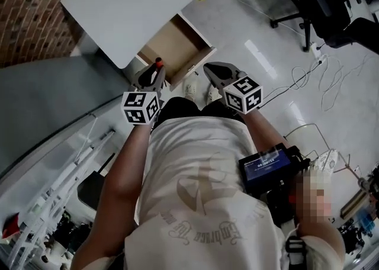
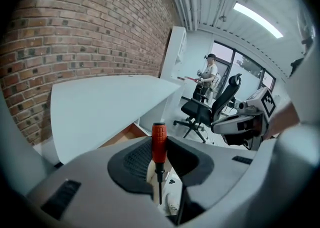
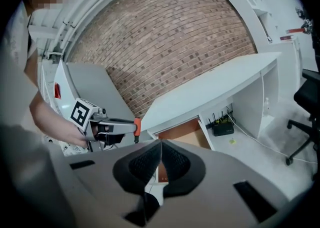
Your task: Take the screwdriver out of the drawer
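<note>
My left gripper [image 2: 159, 161] is shut on a small screwdriver [image 2: 158, 148] with a red-orange handle and a thin dark shaft that points down between the pads. In the head view the screwdriver [image 1: 158, 62] sticks up from the left gripper [image 1: 155, 72], lifted above the open drawer [image 1: 176, 47] under the white desk [image 1: 136, 2]. The drawer shows a bare wooden bottom. My right gripper [image 1: 208, 68] hangs beside it on the right, jaws shut with nothing between them. The right gripper view shows the left gripper [image 3: 132, 126] with the screwdriver [image 3: 136, 124].
A brick wall [image 1: 26, 11] runs behind the desk. Black office chairs [image 1: 323, 2] stand at the far right, with white cables [image 1: 323, 79] on the pale floor. A router [image 3: 223, 127] sits under the desk. A person [image 2: 208, 74] stands far off by the windows.
</note>
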A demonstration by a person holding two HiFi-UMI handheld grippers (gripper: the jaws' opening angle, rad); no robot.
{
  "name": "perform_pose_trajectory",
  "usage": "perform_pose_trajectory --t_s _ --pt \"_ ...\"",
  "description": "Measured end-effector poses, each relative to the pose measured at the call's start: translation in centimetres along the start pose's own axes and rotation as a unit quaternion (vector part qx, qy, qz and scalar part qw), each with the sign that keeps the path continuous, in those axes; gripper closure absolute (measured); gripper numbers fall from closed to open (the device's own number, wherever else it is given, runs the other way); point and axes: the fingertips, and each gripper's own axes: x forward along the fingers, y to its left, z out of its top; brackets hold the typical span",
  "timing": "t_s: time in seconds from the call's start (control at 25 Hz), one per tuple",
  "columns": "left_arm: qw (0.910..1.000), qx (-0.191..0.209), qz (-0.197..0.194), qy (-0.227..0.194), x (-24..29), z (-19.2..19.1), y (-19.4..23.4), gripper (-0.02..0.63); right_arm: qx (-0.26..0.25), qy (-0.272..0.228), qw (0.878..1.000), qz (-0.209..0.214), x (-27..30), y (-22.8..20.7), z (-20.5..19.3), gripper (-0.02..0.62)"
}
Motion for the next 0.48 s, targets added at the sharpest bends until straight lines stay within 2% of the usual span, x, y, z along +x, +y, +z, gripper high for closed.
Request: perform_pose_trajectory --t_s 0.16,0.48 --pt "0.9996 -0.018 0.01 -0.018 -1.9 0.5 -1.4 0.503 -0.015 0.006 1.0 0.008 -1.6 0.8 0.2 0.572" --pt "0.9982 -0.023 0.021 -0.052 -4.2 3.0 -4.1 0.503 -0.035 -0.007 0.999 0.033 -3.7 1.2 2.4 0.572"
